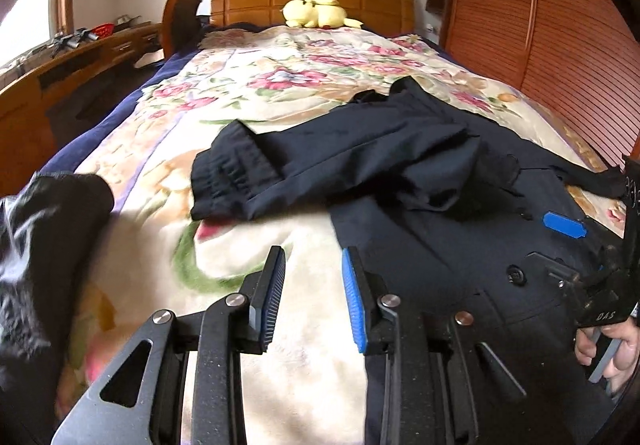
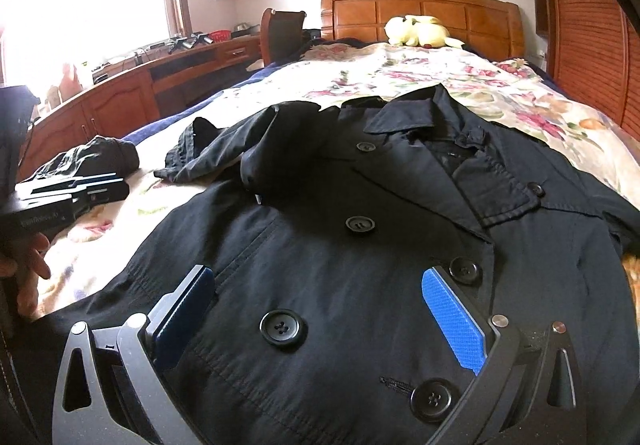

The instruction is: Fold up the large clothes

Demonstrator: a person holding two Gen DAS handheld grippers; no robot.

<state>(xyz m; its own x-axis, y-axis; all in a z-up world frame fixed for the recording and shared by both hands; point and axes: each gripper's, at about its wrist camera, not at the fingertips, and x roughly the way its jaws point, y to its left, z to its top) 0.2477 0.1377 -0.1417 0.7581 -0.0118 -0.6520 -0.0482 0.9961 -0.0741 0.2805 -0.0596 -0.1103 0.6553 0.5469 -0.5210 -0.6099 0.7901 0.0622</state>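
Two views, two risks.

Left wrist: left gripper (image 1: 314, 299) has its jaws part open with nothing between them, over bare blanket (image 1: 256, 93) just left of the coat (image 1: 420, 245) edge. The coat's folded-in sleeve (image 1: 280, 173) lies ahead of the fingertips, cuff toward the left. Risk: closing here likely catches plush blanket with the hem, or blanket alone, so the fold drags bedding. Another dark garment (image 1: 44, 245) sits close on the left and could snag. Right gripper (image 1: 568, 245) shows at far right on the coat.

Right wrist: right gripper (image 2: 320, 321) is wide open, pads resting on the coat front, straddling a button (image 2: 283, 327), gripping nothing. Coat lies face up, collar away from the gripper. Risk: a pad closing on a button probably slips, or pinches only the top layer. Left gripper (image 2: 72, 193) is far left by that garment. Plush toy (image 2: 420, 31) at the headboard (image 2: 420, 13) is well clear.
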